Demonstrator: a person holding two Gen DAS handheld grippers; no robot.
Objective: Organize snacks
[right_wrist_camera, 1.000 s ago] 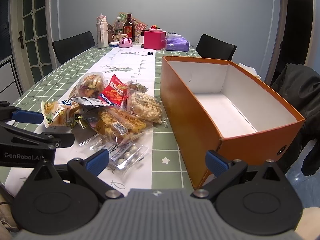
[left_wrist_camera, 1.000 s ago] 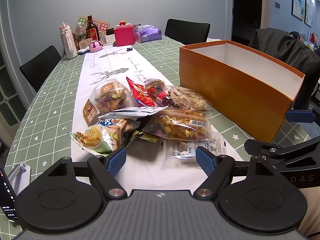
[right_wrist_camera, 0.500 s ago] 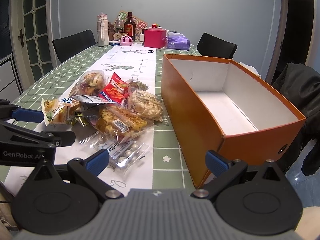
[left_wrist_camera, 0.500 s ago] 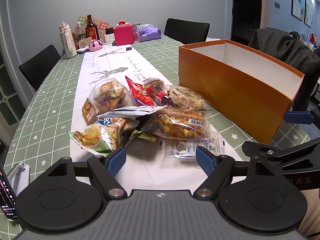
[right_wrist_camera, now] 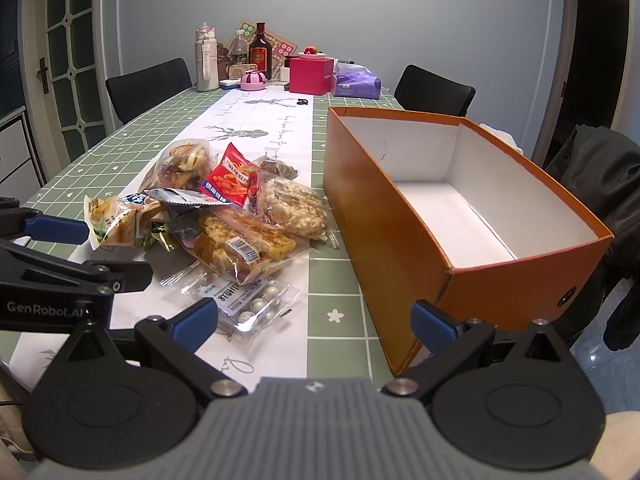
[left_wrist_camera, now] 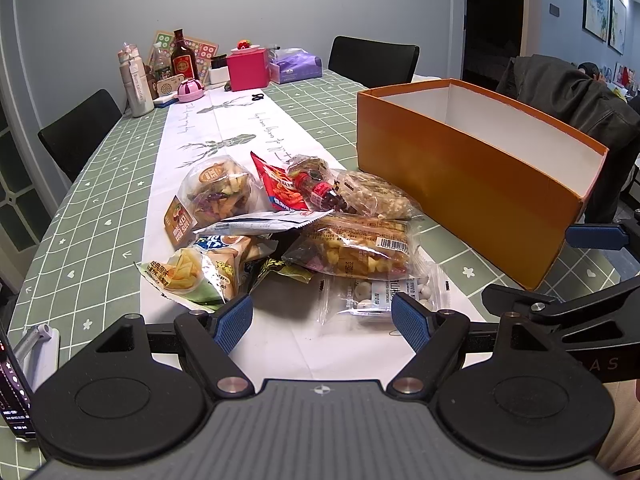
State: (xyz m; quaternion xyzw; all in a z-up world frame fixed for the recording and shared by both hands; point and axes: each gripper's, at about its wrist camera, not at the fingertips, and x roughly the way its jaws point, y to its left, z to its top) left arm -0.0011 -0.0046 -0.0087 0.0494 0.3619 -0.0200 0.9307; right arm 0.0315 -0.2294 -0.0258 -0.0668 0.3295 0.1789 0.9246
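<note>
The orange box (right_wrist_camera: 384,216) lies lengthwise along the table (right_wrist_camera: 336,316), open side up.

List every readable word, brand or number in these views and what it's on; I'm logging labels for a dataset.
"GenRobot.AI": side of the left gripper, seen from the right wrist.
"A S": partial letters on the right gripper, seen from the left wrist; the rest is cut off.
Snack packets, barcode digits, table runner script, white bottle label: too small or blurred to read.

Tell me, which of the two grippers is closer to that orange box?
Right. The right gripper hovers at the orange box, one fingertip by its near corner. The left gripper sits over the snack pile, the box off to its right.
</note>
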